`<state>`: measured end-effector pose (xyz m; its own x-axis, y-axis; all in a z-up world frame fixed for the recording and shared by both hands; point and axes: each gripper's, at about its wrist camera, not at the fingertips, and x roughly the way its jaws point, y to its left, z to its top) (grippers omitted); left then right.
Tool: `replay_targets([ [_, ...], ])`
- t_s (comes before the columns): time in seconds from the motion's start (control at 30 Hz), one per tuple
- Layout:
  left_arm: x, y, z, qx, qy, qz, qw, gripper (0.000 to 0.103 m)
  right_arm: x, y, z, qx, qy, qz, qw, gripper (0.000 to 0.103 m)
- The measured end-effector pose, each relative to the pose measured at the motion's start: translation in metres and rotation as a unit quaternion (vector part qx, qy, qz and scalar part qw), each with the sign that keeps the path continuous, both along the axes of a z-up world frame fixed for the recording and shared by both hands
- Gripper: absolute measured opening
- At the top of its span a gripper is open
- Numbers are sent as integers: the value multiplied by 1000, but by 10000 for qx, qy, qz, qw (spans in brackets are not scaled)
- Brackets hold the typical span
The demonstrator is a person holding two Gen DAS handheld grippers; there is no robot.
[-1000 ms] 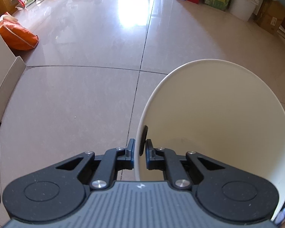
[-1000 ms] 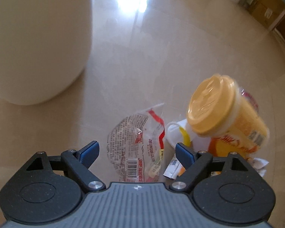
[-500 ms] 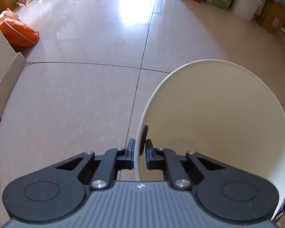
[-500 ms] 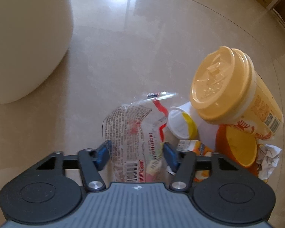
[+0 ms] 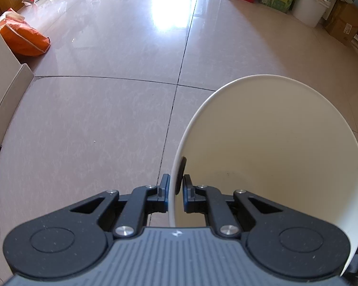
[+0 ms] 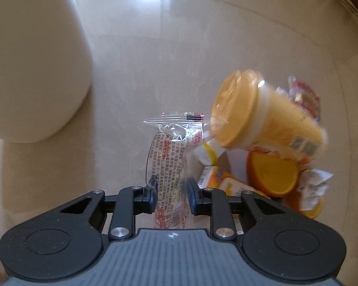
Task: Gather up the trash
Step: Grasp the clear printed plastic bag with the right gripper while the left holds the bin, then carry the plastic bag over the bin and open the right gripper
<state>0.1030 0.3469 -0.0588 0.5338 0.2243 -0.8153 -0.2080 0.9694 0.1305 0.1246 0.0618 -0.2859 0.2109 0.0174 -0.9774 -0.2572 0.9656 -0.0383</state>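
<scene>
Right wrist view: my right gripper (image 6: 171,194) pinches the clear printed wrapper (image 6: 170,164) — beside the yellow-lidded cup (image 6: 262,116) and other litter. Left wrist view: my left gripper (image 5: 174,190) clamps the cream bin (image 5: 274,157) rim — floor (image 5: 95,124) below.

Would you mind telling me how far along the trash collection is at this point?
Nothing shows inside the white bin yet, as far as its inside is visible. In hand: the left claw grips the bin's rim, and the right claw has just closed on a clear printed wrapper. Left on the floor: the yellow lidded cup, an orange lid, a small carton and crumpled paper.
</scene>
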Motion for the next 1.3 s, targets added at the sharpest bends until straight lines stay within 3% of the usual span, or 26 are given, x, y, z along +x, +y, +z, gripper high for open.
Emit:
replay_targets([
  [0.17, 1, 0, 0, -5, 8, 16, 10000, 8, 0, -8, 54, 34, -28, 352, 9994, 29],
  [0.33, 1, -1, -1, 14, 21, 2, 10000, 8, 3, 9, 131, 154, -198, 937, 9953, 29],
  [0.5, 2, 0, -1, -7, 29, 12, 10000, 8, 12, 41, 214, 523, -680, 1638, 9828, 31],
  [0.6, 3, -2, -2, 31, 36, -1, 10000, 8, 16, 66, 242, 729, -896, 1973, 9735, 31],
  [0.7, 3, -4, -2, 43, 41, -5, 10000, 8, 24, 90, 252, 936, -990, 2211, 9657, 33],
  [0.73, 3, -5, -3, 52, 48, -13, 10000, 8, 26, 97, 253, 985, -1005, 2217, 9649, 40],
  [0.77, 3, -5, -3, 48, 51, -15, 10000, 8, 28, 102, 252, 1052, -999, 2220, 9642, 49],
  [0.83, 4, -5, -2, 29, 58, -14, 10000, 8, 28, 110, 252, 1170, -1093, 2211, 9620, 87],
  [0.9, 4, -5, -2, 25, 64, -21, 10000, 8, 26, 115, 253, 1214, -1296, 2270, 9576, 96],
  [1.13, 5, -6, -2, 34, 71, -23, 10000, 8, 22, 117, 252, 1131, -1390, 2302, 9565, 101],
  [1.3, 5, -8, -3, 68, 59, -36, 10000, 8, 17, 101, 243, 1047, -1368, 2028, 9640, 103],
])
